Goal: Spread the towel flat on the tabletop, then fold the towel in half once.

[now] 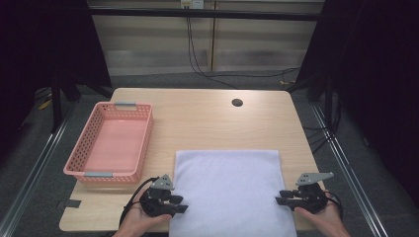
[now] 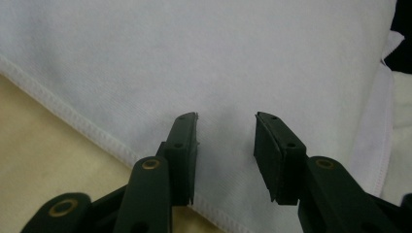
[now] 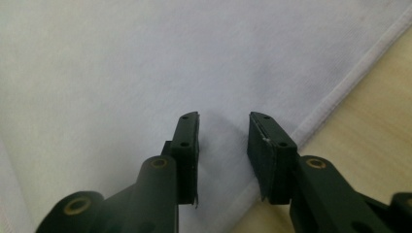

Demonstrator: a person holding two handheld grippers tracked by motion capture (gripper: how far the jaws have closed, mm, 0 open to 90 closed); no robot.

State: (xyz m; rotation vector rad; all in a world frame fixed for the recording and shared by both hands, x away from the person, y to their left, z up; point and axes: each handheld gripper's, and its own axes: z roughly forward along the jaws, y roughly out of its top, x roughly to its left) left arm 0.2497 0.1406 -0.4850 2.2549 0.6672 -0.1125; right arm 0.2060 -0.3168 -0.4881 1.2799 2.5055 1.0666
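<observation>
A white towel (image 1: 227, 192) lies flat on the near half of the wooden table (image 1: 207, 123), its front edge hanging over the table's rim. My left gripper (image 1: 184, 203) points in over the towel's left hem. In the left gripper view the gripper (image 2: 226, 119) stands open above the cloth (image 2: 194, 58), with nothing pinched between the pads. My right gripper (image 1: 277, 197) points in over the right hem. Seen in the right gripper view, the gripper (image 3: 223, 116) is open too, and the towel (image 3: 121, 73) lies smooth beneath it.
A pink perforated basket (image 1: 79, 170) with nothing in it stands at the table's left side. A round cable hole (image 1: 237, 102) sits near the far edge. Bare wood lies between the towel and the far edge. Dark floor and cables surround the table.
</observation>
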